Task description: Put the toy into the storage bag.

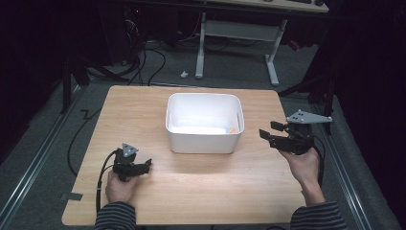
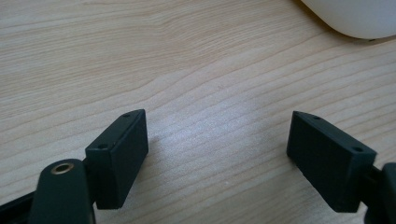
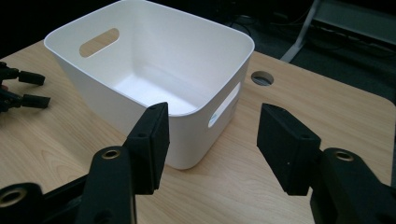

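1. Left gripper: jaws spread wide, nothing between them, held low over the table.
2. Right gripper: jaws apart, nothing held, raised off the table.
3. Bin: white, upright, between the grippers; ahead of the right gripper, near it, not touching; well apart from the left gripper.

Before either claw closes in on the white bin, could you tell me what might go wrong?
The right claw, open, faces the white bin's corner near a handle slot; a push there might slide the light bin instead of gripping it. The left claw sits low over the table, so its jaws could scrape the wood.
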### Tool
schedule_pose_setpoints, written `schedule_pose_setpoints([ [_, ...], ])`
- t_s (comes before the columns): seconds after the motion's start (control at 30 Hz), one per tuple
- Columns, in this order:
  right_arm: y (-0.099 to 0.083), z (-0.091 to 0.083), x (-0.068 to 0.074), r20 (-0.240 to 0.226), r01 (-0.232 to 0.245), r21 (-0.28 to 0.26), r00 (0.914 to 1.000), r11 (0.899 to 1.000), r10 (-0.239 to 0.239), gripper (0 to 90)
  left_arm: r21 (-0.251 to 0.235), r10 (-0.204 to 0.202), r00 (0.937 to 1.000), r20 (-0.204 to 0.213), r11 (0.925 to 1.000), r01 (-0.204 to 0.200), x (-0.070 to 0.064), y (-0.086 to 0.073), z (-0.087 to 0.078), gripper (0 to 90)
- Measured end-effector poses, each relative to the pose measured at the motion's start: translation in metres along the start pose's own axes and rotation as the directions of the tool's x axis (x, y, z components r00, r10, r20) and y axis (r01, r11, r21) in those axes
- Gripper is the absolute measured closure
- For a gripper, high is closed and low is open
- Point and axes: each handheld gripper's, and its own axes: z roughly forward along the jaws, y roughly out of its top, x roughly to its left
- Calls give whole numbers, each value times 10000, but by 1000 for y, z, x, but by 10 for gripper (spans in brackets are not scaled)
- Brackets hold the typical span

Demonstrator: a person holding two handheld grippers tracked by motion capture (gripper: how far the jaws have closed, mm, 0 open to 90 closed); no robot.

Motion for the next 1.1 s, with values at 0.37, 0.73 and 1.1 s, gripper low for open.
schedule_pose_setpoints([
  [0.37,-25,-23,-3,221,-97,-127,9997,9999,100,444,8,6,10000,67,10000,-6,1,1,1,215],
  [0.73,-51,-35,-4,289,-551,-208,9980,9983,557,451,-9,-4,10000,33,10000,4,0,0,0,216],
  [1.1,-61,-25,-6,279,-699,-94,9971,9975,701,448,2,1,10000,63,10000,-1,0,-1,-1,216],
])
